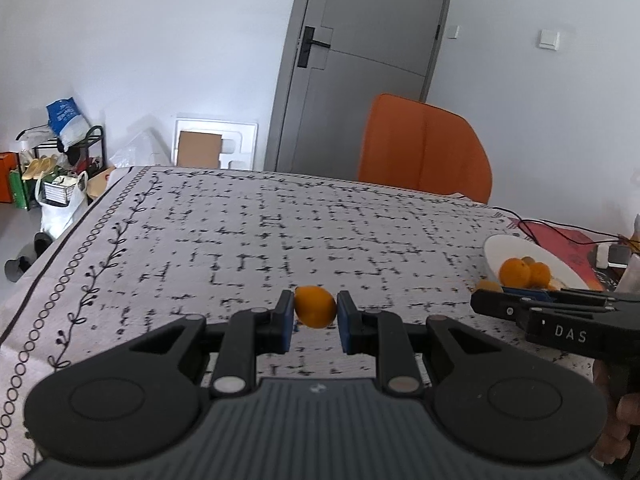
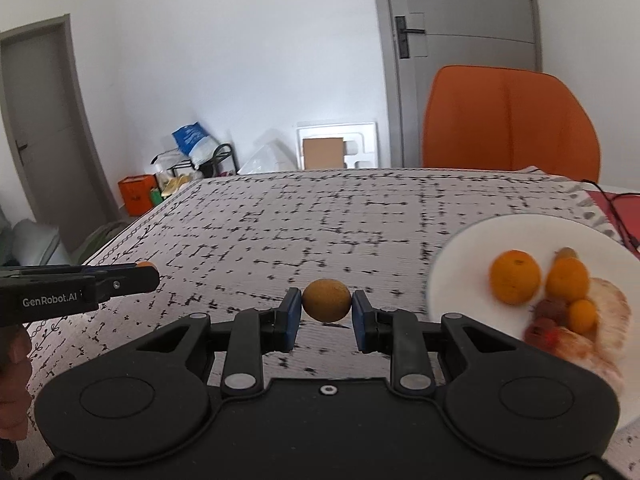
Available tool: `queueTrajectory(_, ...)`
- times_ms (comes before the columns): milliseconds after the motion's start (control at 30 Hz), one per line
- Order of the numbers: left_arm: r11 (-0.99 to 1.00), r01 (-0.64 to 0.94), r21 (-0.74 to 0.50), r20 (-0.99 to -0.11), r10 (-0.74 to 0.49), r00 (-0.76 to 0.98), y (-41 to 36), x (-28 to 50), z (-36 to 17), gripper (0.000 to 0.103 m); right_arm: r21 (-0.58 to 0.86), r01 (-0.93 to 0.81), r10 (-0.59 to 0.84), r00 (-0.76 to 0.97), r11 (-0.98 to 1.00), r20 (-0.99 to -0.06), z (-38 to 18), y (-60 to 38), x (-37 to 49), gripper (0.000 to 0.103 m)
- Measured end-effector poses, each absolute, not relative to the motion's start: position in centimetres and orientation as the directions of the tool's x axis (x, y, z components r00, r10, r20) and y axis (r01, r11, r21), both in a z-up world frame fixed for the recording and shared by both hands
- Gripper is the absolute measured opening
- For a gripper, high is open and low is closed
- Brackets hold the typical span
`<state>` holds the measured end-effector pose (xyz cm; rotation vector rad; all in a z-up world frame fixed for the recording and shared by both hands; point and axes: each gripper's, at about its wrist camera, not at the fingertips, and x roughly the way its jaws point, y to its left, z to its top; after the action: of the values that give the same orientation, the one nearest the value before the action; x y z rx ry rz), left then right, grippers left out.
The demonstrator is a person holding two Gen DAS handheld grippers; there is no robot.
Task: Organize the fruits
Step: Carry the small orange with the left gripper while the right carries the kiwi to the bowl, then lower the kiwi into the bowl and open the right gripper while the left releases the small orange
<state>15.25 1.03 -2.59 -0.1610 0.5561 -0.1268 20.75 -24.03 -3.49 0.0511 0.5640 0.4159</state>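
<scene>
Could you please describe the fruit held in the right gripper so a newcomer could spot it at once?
Find the white plate on the patterned tablecloth. Left of it, the right gripper clamps a brownish-yellow fruit, duller than the plate's bright oranges.

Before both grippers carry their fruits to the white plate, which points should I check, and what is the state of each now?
1. Left gripper grips the orange fruit: ok.
2. Right gripper grips the brownish round fruit: ok.
3. White plate has bare room on its left part: ok.
4. Fruits on the plate, such as the large orange, lie inside the rim: ok.
5. Black cable stays off the plate: ok.
6. Both fruits lifted off the tablecloth: cannot tell.
</scene>
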Motion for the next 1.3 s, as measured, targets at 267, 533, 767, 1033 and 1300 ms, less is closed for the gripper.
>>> queueTrajectory(267, 0.976, 0.127, -0.174, -0.506, -0.2, 0.839, -1.8, 15.6, -2.2, 0.021, 0.176, -0.316, 0.361, 0.796, 0.932, -0.486, -3.1, -27.4, 19.4, 0.025)
queueTrajectory(533, 0.972, 0.169, -0.164, -0.499, -0.23, 0.836, -4.4, 15.7, -1.7, 0.021, 0.191, -0.262, 0.323, 0.821, 0.946, -0.471, -3.0, -30.5, 18.8, 0.025)
queueTrajectory(767, 0.973, 0.183, -0.143, -0.478, -0.23, 0.848, -5.8, 15.8, -0.8, 0.021, 0.217, -0.243, 0.318, 0.83, 0.946, -0.459, -3.4, -32.4, 18.0, 0.025)
queueTrajectory(1033, 0.97, 0.207, -0.125, -0.473, -0.242, 0.847, -7.4, 15.9, -0.3, 0.021, 0.238, -0.211, 0.301, 0.836, 0.948, -0.459, -4.1, -34.5, 17.6, 0.026)
queueTrajectory(1300, 0.959, 0.253, -0.125, -0.488, -0.282, 0.826, -9.3, 16.6, -0.8, 0.021, 0.248, -0.167, 0.27, 0.84, 0.954, -0.471, -4.6, -36.0, 17.0, 0.029)
